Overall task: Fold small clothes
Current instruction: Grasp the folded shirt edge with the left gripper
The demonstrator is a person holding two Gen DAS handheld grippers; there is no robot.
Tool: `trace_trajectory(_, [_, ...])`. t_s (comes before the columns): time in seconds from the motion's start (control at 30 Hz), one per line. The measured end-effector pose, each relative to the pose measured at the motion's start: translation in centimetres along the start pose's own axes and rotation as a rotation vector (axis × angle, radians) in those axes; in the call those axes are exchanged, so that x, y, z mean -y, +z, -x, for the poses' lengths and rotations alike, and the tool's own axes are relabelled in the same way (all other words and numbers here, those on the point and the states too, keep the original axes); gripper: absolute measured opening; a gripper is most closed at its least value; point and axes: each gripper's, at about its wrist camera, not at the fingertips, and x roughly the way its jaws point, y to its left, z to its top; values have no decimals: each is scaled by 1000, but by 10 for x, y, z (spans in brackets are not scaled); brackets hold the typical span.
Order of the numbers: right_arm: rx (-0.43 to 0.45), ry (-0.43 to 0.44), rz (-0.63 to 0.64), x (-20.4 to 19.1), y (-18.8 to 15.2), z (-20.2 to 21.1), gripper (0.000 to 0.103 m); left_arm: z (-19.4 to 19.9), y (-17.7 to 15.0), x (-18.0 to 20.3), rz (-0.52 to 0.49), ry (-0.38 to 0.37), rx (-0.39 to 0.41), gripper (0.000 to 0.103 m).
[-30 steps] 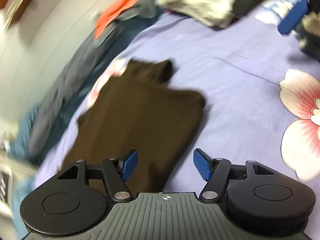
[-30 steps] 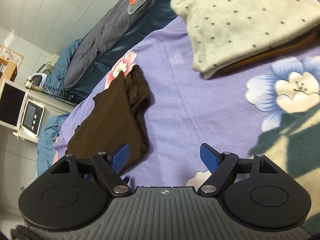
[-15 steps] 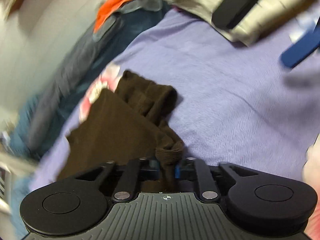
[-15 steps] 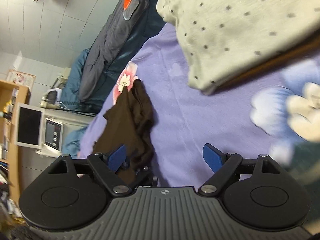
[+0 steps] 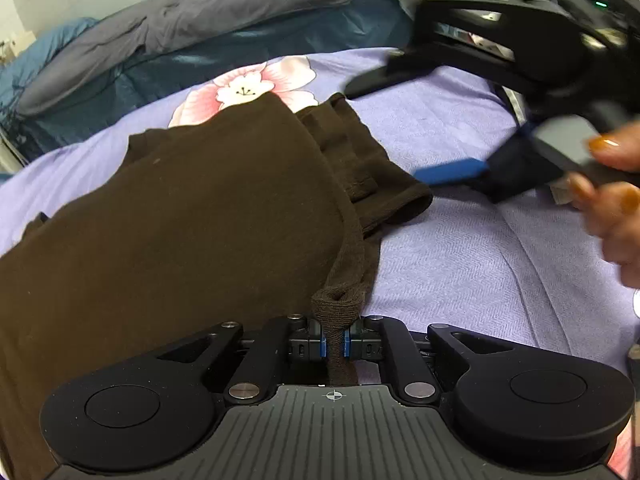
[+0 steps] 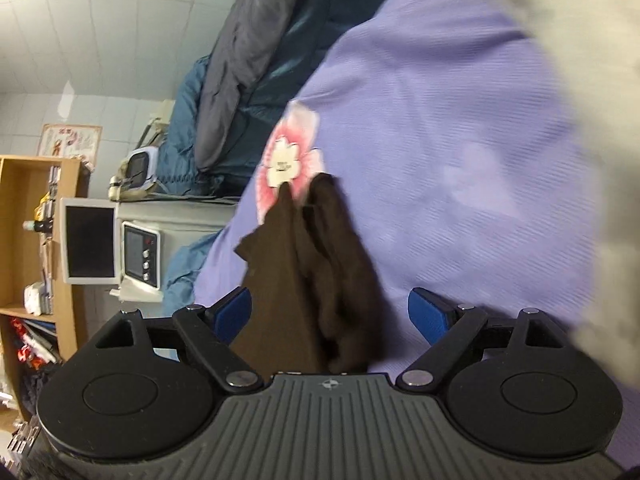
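Lilac bedspread point(image 5: 460, 248) with printed pink-and-white flowers serves as the work surface. On it lies a dark brown knit garment point(image 5: 192, 216), spread flat toward the left in the left wrist view, its ribbed sleeve bunched along the right edge. Left gripper point(image 5: 334, 346): jaws closing, blue pads already clamped on a gathered fold of the garment's near edge. Right gripper point(image 6: 330, 310): jaws spread wide, holding nothing; the brown cloth sits between and beyond its blue pads point(image 6: 234, 312), not touched by them as far as the blurred view allows. In the left wrist view the same tool comes in from the right, carried by a hand point(image 5: 612, 200) with orange-painted nails. Behind the bed, a grey and teal quilt point(image 5: 208, 36) is heaped against a white tiled wall. A wooden shelf unit point(image 6: 24, 248) stands farther off.
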Motion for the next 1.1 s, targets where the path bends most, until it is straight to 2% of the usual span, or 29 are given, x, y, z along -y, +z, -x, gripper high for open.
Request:
trace_trajectory(0.23, [-19, -26, 100, -32, 13, -46, 89, 1, -1, -11, 56, -26, -5, 40])
trace_trajectory(0.37, [-22, -84, 185, -46, 12, -58, 85, 1, -3, -15, 81, -39, -9, 40])
trace_trajectory(0.43, [-19, -129, 218, -50, 12, -61, 72, 1, -3, -17, 96, -47, -11, 40])
trace_trajectory(0.47, [-22, -146, 226, -51, 12, -62, 59, 1, -3, -19, 106, -51, -13, 40])
trace_trajectory(0.5, [-27, -154, 229, -50, 12, -64, 52, 1, -4, -20, 116, -56, -15, 41])
trace_trajectory(0.53, [-28, -154, 229, -49, 13, -64, 51, 2, -4, -21, 124, -60, -17, 40])
trace_trajectory(0.57, [-26, -163, 231, -49, 13, -63, 46, 1, -3, -23, 131, -65, -17, 41])
trace_trajectory(0.6, [-23, -184, 230, -49, 13, -64, 27, 2, -4, -25, 139, -69, -17, 41])
trace_trajectory(0.63, [-26, -199, 222, -47, 13, -64, 18, 3, -5, -26, 149, -75, -17, 41])
trace_trajectory(0.83, [24, -203, 222, -62, 6, -61, 18, 18, -10, -43, 186, -103, 28, 37])
trace_trajectory(1.0, [6, -148, 290, -113, -10, -64, 17, 56, -18, -86, 345, -153, 107, 37])
trace_trajectory(1.1, [-31, -85, 332, -156, -26, -75, 17, 89, -35, -123, 441, -153, 170, 37])
